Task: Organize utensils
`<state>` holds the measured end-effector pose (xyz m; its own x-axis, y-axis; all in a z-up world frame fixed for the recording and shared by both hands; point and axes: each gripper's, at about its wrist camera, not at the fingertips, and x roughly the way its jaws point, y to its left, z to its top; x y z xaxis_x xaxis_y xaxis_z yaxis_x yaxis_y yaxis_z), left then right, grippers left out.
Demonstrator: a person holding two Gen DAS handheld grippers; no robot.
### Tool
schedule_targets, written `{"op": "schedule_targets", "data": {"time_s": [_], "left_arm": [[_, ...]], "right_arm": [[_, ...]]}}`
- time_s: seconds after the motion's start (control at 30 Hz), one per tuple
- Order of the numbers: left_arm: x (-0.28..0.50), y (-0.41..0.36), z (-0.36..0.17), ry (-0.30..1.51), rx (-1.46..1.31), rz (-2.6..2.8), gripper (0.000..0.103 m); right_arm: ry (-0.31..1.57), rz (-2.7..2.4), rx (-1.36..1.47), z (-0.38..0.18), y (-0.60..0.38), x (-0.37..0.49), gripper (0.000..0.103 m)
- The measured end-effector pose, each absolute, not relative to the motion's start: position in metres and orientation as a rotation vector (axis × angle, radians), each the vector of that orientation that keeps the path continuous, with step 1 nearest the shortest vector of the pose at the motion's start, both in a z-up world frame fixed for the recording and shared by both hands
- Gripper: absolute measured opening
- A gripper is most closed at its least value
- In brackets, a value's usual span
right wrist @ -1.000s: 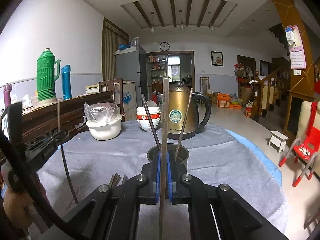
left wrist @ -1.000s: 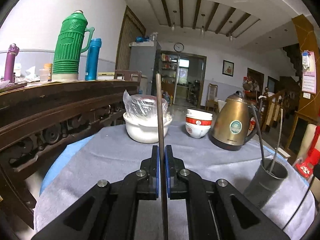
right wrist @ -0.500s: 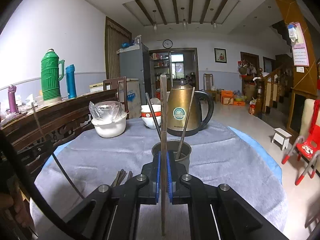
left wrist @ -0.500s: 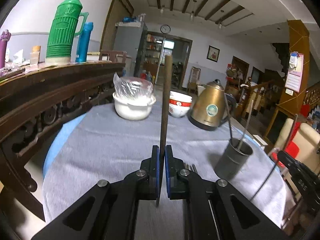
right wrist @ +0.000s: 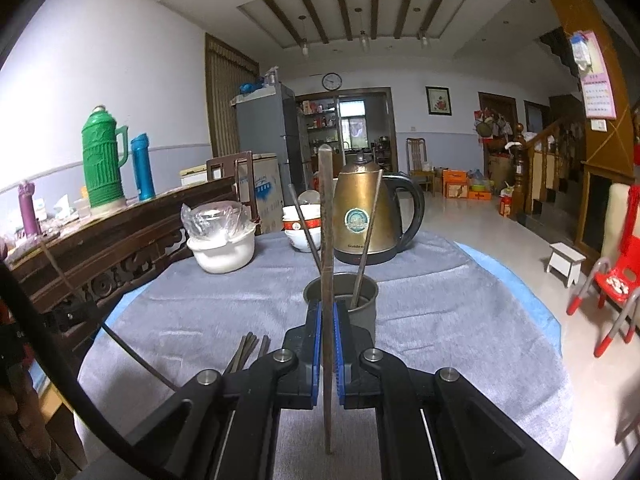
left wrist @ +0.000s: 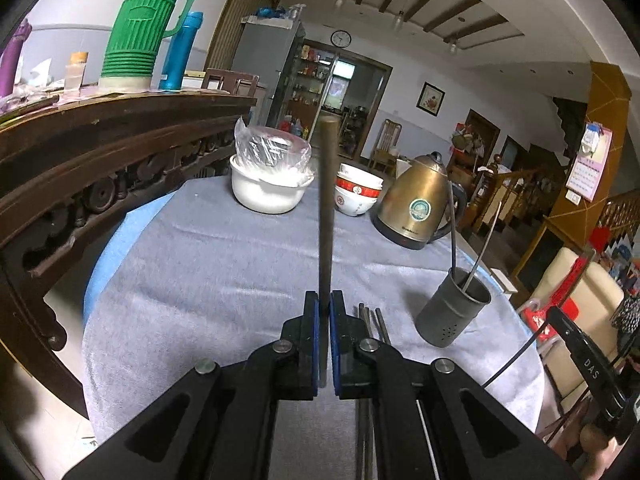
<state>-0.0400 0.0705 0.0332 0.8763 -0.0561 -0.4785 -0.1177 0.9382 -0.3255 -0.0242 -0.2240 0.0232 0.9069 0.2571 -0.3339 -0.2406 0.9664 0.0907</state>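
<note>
My left gripper point(left wrist: 324, 304) is squeezed tight on one dark chopstick point(left wrist: 326, 208) that sticks straight up. The gray cup point(left wrist: 454, 312) sits off to its right, with two sticks inside. My right gripper point(right wrist: 327, 312) pinches another chopstick point(right wrist: 326, 240), and the cup point(right wrist: 362, 312) is right behind it. Loose chopsticks point(right wrist: 244, 350) lie to its left on the gray cloth point(right wrist: 200, 320).

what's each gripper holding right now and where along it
Each holds one chopstick upright. Left gripper pinches its chopstick near the bottom end; right gripper pinches its chopstick lower down, tip poking below.
</note>
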Motion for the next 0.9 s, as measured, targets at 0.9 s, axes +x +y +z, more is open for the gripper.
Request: {"op": "schedule_targets", "data": {"time_s": [0.9], "left_arm": [[-0.045, 0.061, 0.044, 0.509, -0.314, 0.010, 0.005]], "right_arm": [[0.348, 0.213, 0.069, 0.016, -0.252, -0.060, 0.006]]}}
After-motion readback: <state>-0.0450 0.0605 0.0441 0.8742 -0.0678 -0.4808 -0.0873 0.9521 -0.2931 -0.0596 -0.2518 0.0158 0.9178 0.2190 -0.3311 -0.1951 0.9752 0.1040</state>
